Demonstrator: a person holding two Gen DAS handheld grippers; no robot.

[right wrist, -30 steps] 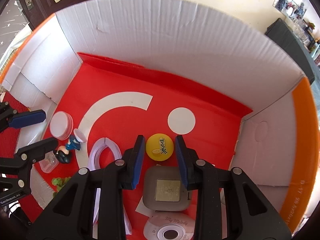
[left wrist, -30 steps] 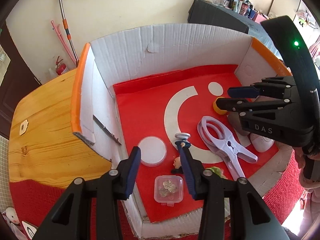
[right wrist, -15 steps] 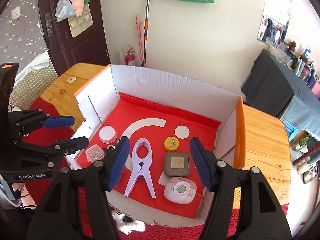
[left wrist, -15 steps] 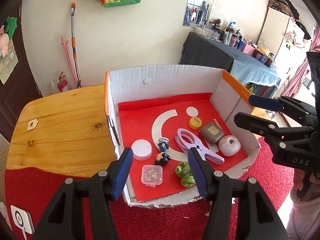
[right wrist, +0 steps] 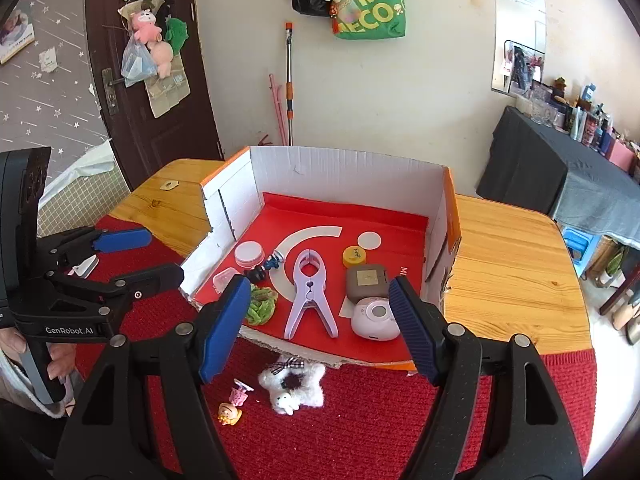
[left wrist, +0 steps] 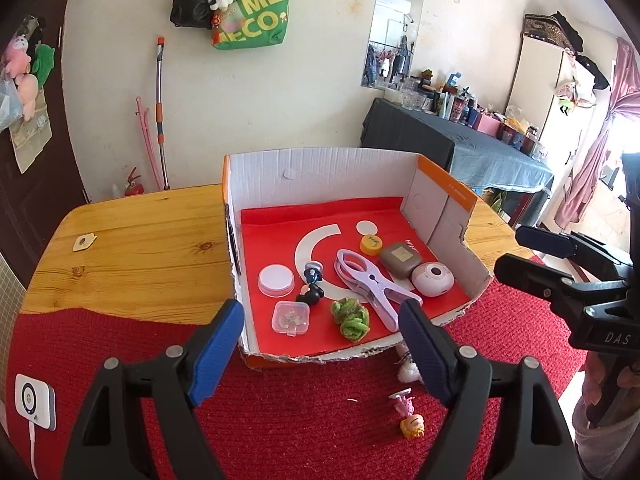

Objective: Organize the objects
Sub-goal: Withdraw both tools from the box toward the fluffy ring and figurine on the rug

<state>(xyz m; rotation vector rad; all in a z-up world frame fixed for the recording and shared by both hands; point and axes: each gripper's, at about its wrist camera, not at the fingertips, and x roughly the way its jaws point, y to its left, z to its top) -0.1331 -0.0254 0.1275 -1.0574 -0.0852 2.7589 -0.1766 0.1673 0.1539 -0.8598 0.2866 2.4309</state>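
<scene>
An open cardboard box [left wrist: 320,168] [right wrist: 344,168] with a red floor holds a lilac clamp [left wrist: 370,282] [right wrist: 310,290], yellow cap [left wrist: 371,243], brown case [left wrist: 400,258] [right wrist: 367,282], white round device [left wrist: 433,279] [right wrist: 376,318], white lid [left wrist: 275,279], clear case [left wrist: 291,317], green scrunchie [left wrist: 350,317] [right wrist: 260,308] and a dark figurine [left wrist: 311,286]. On the red cloth in front lie a small doll [left wrist: 408,414] [right wrist: 232,404] and a white plush star [right wrist: 292,384]. My left gripper [left wrist: 322,350] and right gripper [right wrist: 316,324] are open, empty, above the cloth before the box.
The box stands on a wooden table [left wrist: 132,248] [right wrist: 508,264] partly covered by red cloth [left wrist: 304,420]. A white device with a cable [left wrist: 34,400] lies at the cloth's left edge. A small tag [left wrist: 84,242] lies on the wood. A dark-clothed side table [left wrist: 452,148] stands behind.
Both grippers have pulled back and up out of the box and opened wider. The whole box, the table and the cloth with the doll and plush now show.
</scene>
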